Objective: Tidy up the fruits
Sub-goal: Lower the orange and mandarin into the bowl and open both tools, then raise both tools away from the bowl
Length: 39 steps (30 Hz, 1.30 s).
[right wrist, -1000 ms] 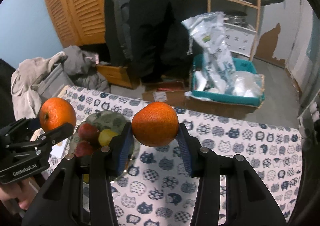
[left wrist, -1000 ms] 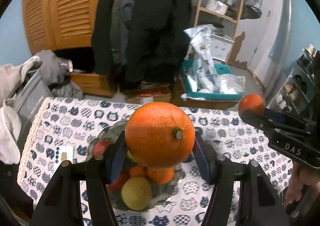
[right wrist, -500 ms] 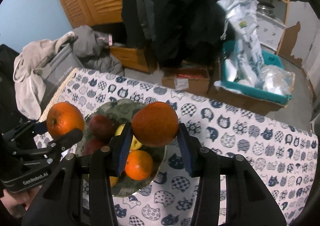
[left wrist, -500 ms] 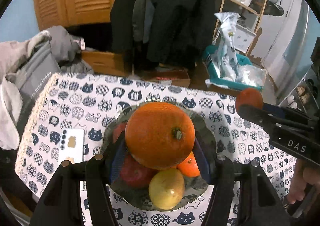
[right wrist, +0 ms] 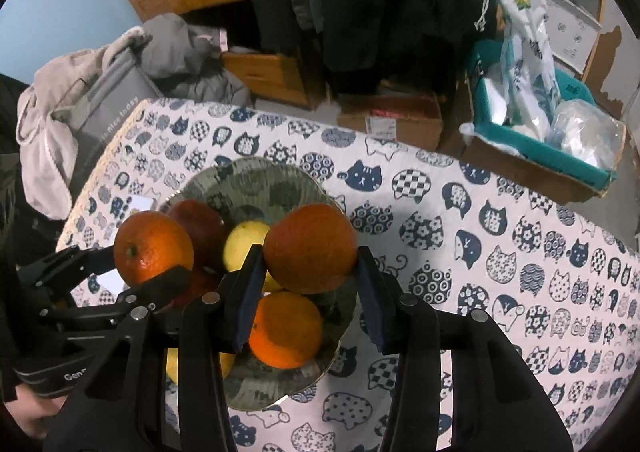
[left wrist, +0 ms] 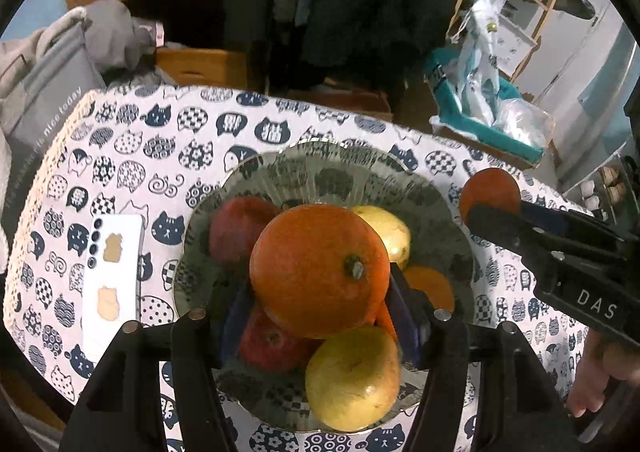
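My left gripper (left wrist: 320,312) is shut on a large orange (left wrist: 320,270) and hangs right over the patterned plate (left wrist: 320,168). On the plate lie two red apples (left wrist: 240,228), two yellow fruits (left wrist: 354,378) and a small orange (left wrist: 430,286). My right gripper (right wrist: 308,284) is shut on a second orange (right wrist: 310,248) above the plate's right half (right wrist: 260,176), over an orange (right wrist: 286,332) that lies there. In the right wrist view the left gripper (right wrist: 152,272) and its orange (right wrist: 152,248) are at the left. In the left wrist view the right gripper (left wrist: 492,212) is at the right.
The table wears a cat-print cloth (right wrist: 500,252). A white phone (left wrist: 114,280) lies left of the plate. A grey bag with clothes (right wrist: 104,108) stands past the table's left edge. Cardboard boxes and a teal bin (right wrist: 560,148) sit on the floor behind.
Both grippers have come down toward the plate with their oranges still held. The plate and its fruit now fill much more of both views.
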Tool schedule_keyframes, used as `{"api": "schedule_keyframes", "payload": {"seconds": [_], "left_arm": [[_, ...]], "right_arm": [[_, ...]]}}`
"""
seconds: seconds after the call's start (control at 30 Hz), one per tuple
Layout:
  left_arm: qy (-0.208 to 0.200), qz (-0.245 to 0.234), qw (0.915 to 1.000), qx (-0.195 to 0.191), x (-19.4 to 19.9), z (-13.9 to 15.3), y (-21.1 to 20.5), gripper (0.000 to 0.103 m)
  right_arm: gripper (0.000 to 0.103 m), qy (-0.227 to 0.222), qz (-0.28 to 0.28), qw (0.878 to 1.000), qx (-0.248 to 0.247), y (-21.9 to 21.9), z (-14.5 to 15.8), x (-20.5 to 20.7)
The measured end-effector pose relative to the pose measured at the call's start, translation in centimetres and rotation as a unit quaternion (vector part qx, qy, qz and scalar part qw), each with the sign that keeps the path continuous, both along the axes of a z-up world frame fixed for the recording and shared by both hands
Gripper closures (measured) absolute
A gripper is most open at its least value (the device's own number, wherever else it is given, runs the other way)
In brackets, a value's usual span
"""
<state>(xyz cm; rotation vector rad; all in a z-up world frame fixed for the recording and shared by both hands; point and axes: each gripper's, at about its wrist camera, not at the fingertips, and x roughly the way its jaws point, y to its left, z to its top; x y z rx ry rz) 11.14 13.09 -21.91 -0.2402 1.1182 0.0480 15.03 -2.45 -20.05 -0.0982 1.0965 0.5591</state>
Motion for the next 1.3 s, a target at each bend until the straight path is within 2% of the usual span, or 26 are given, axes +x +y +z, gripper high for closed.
{"api": "schedule_keyframes", "payload": {"seconds": [0.43,0.5,0.57,0.6,0.67,0.83,1.03,1.3], "left_arm": [[0.033,0.006,0.9992,-0.019,0.4,-2.1,0.7,0.038],[0.024,0.006,0.9996,-0.016,0.3,-1.7,0.7,0.032],[0.012,0.005,0.9999,-0.005,0.2,-1.1,0.5,0.022],[0.01,0.006,0.9999,0.001,0.2,-0.9,0.5,0.021],[0.008,0.004,0.9999,0.004,0.1,-0.7,0.5,0.021],[0.0,0.012,0.9999,0.004,-0.4,0.3,0.9,0.021],[-0.031,0.017,0.9993,0.012,-1.4,3.1,1.0,0.021],[-0.072,0.017,0.9972,0.013,-3.1,6.9,0.8,0.021]], "right_arm": [[0.058,0.035,0.012,0.999,-0.006,0.8,-2.8,0.8],[0.057,0.036,0.014,0.999,-0.007,1.1,-2.8,0.9],[0.047,0.035,0.016,0.999,-0.004,1.1,-2.7,0.9],[0.045,0.035,0.016,0.999,-0.002,1.2,-2.6,0.9],[0.042,0.032,0.014,0.999,0.003,1.1,-2.3,1.0],[0.042,0.017,0.001,1.0,0.01,0.5,-1.0,0.9],[0.042,-0.02,-0.011,1.0,0.006,0.0,1.8,0.3],[0.036,-0.068,-0.023,0.997,0.015,-1.3,6.0,-1.1]]}}
